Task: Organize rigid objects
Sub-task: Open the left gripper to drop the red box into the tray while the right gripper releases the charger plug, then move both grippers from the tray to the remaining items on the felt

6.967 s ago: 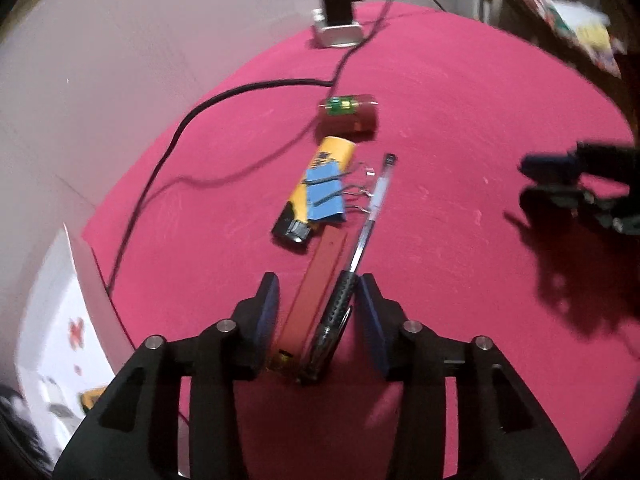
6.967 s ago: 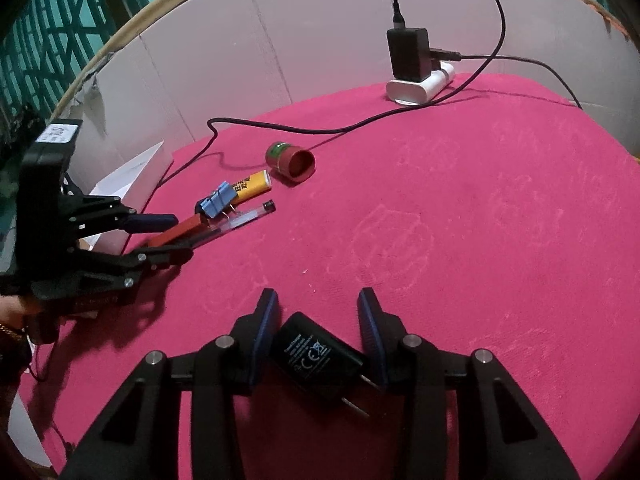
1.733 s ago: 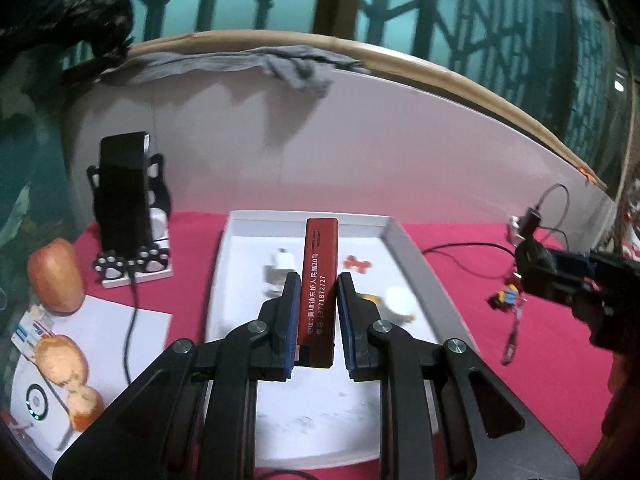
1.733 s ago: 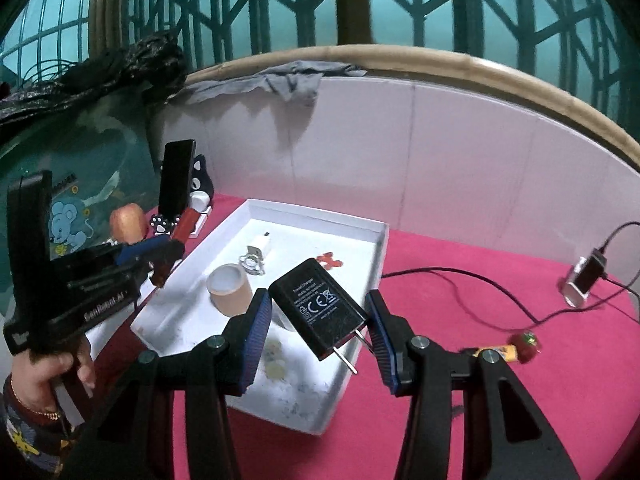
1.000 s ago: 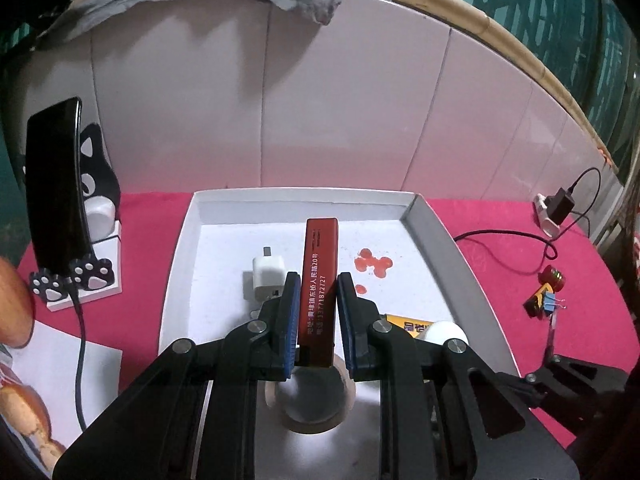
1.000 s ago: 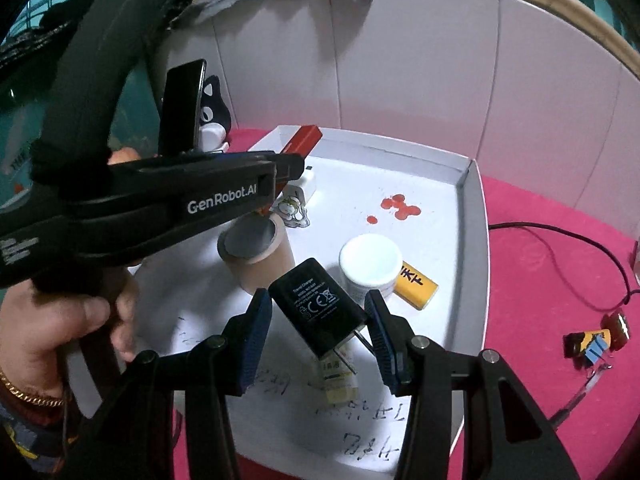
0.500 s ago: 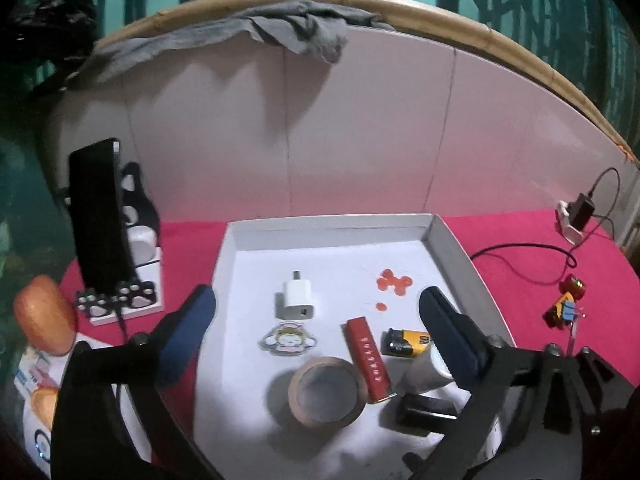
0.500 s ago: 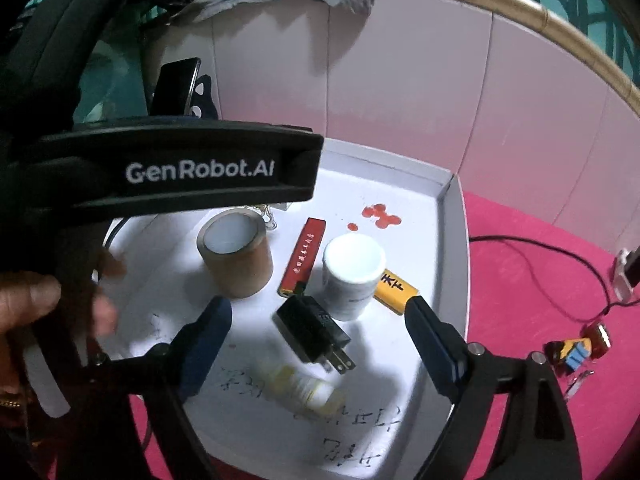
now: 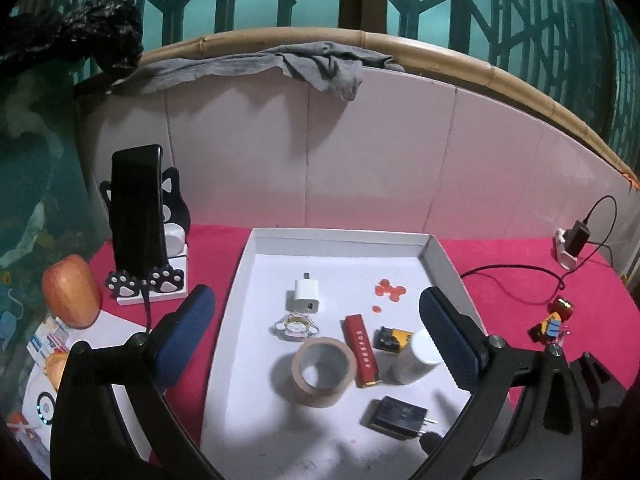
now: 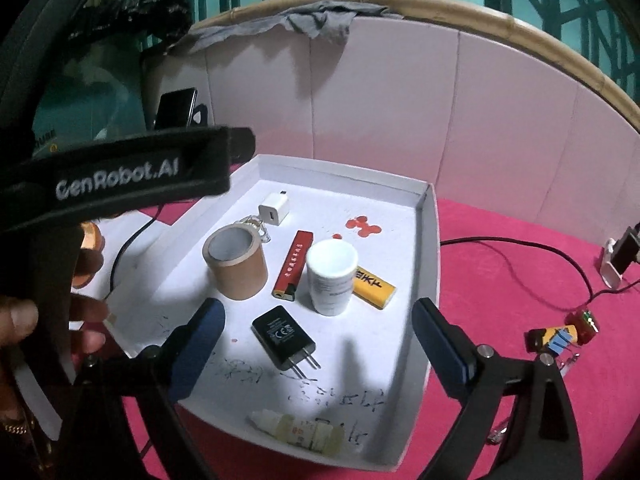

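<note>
Both grippers are spread wide with nothing in them. The left gripper (image 9: pixel 316 332) hangs over the white tray (image 9: pixel 340 240), and the red lighter (image 9: pixel 361 350) lies flat on the tray floor between its 2 fingers, touching neither, with the tape roll (image 9: pixel 323 370) just beside it on one side and a yellow-and-black lighter (image 9: pixel 394 338) plus a white bottle (image 9: pixel 414 356) on the other. The right gripper (image 10: pixel 316 344) sits over the near end of the tray (image 10: pixel 430 240), and the black charger (image 10: pixel 283 336) lies flat between its fingers, prongs pointing toward the camera, clear of both pads. In that view the red lighter (image 10: pixel 293 265) sits between the tape roll (image 10: pixel 236 262) and the white bottle (image 10: pixel 331 276). A white charger (image 9: pixel 307 299) lies further back in the tray, and a small dropper bottle (image 10: pixel 298 430) is near the front edge. The tray rests on a pink tablecloth (image 9: pixel 520 280) with a black cable (image 9: pixel 516 280) running across it. On the left a phone (image 9: pixel 138 208) stands in a cat-shaped holder, next to an apple (image 9: pixel 71 296). Behind is a white panel topped by a bamboo rail with a grey cloth (image 9: pixel 320 64) draped over it.
</note>
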The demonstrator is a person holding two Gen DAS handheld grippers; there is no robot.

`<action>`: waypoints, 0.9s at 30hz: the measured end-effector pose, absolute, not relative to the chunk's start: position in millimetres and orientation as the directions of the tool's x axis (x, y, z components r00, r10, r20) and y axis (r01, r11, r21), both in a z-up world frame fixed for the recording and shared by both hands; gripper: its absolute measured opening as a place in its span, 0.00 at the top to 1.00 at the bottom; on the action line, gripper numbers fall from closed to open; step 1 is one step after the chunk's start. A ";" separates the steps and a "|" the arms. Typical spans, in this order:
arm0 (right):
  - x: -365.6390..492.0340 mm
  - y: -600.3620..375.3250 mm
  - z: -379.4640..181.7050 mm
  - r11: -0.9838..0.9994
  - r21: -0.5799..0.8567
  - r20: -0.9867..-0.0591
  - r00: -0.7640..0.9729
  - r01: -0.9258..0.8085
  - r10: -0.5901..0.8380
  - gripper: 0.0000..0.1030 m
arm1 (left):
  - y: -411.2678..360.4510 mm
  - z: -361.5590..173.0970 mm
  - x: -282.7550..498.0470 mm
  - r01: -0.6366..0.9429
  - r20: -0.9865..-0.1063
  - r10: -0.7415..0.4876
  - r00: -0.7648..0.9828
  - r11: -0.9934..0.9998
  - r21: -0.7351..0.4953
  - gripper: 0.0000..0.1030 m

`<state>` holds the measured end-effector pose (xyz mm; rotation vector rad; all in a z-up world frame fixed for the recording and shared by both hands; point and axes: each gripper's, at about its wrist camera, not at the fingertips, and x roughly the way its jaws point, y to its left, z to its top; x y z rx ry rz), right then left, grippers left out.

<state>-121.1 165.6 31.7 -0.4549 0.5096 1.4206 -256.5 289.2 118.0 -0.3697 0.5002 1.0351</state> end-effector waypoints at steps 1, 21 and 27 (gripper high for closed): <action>-119.7 163.5 32.6 0.103 0.007 -0.582 0.079 -0.995 0.809 0.08 | 286.8 118.4 -256.7 -0.882 -0.556 0.718 0.419 0.468 -0.060 0.00; 46.1 64.6 31.6 0.482 0.138 -0.559 0.333 -0.865 0.759 0.08 | 209.9 113.2 -193.1 -0.741 -0.587 0.572 0.574 0.667 -0.074 0.00; 109.7 22.2 16.8 0.569 0.264 -0.588 0.338 -0.779 0.735 0.08 | 173.9 91.2 -147.6 -0.616 -0.648 0.433 0.626 0.785 -0.071 0.00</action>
